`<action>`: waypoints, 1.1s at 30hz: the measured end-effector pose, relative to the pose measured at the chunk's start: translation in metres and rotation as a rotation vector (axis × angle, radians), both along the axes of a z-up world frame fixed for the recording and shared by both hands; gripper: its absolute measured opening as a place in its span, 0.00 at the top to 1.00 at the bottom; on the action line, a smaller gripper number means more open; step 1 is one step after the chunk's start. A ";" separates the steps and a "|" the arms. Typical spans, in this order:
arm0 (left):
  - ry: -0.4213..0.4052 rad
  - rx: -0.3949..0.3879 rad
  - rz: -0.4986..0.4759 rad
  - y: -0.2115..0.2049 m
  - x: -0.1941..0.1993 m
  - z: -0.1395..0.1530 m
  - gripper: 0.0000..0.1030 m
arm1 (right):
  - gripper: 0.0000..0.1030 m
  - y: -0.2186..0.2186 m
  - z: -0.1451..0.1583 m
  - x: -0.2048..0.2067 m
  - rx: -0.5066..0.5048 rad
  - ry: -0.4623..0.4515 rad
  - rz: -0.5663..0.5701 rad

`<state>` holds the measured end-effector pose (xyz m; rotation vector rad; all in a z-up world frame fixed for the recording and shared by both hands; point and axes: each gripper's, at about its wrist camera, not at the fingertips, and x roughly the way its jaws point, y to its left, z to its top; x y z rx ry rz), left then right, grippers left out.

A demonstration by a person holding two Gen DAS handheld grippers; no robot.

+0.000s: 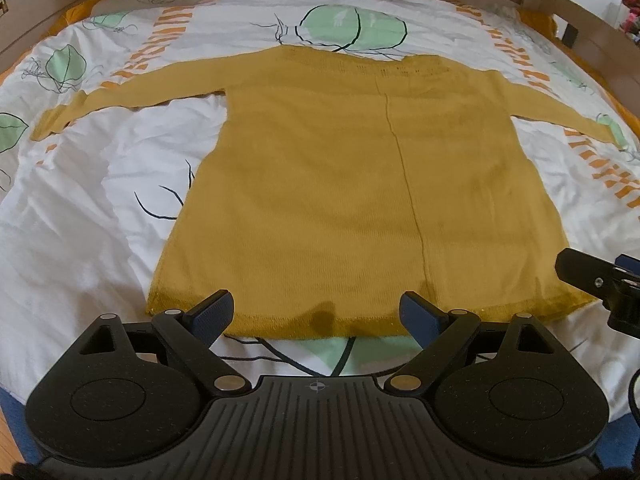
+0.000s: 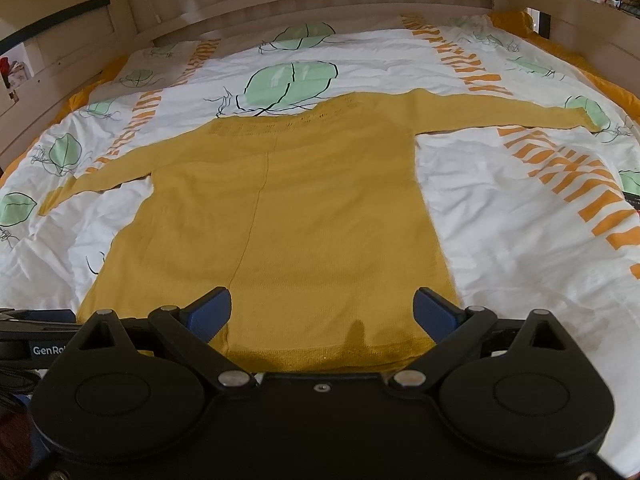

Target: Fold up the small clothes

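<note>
You are looking along a bed covered by a leaf-printed duvet (image 1: 100,216), and on it a mustard sweater (image 1: 332,184) is lying flat, sleeves spread to both sides, neckline at the far end, hem nearest you. Its long axis is running straight away from your fingers. Your left gripper (image 1: 316,314) is hovering with fingers wide and empty over the middle of the hem; your right gripper (image 2: 322,312) is standing equally wide and empty toward the hem's right corner. Neither seems to be touching the knit, though the low angle is making that hard to judge.
</note>
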<state>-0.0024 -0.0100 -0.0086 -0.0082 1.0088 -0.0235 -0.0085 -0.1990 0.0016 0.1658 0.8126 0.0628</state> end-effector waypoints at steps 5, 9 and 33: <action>0.006 0.001 0.000 -0.001 -0.001 0.000 0.12 | 0.05 0.000 0.000 0.000 0.000 0.001 0.001; 0.010 -0.001 0.000 -0.001 0.000 -0.001 0.12 | 0.05 0.002 -0.002 0.000 0.002 0.004 0.004; 0.054 -0.010 -0.002 0.001 0.008 -0.009 0.12 | 0.02 0.002 -0.006 0.011 0.015 0.042 0.021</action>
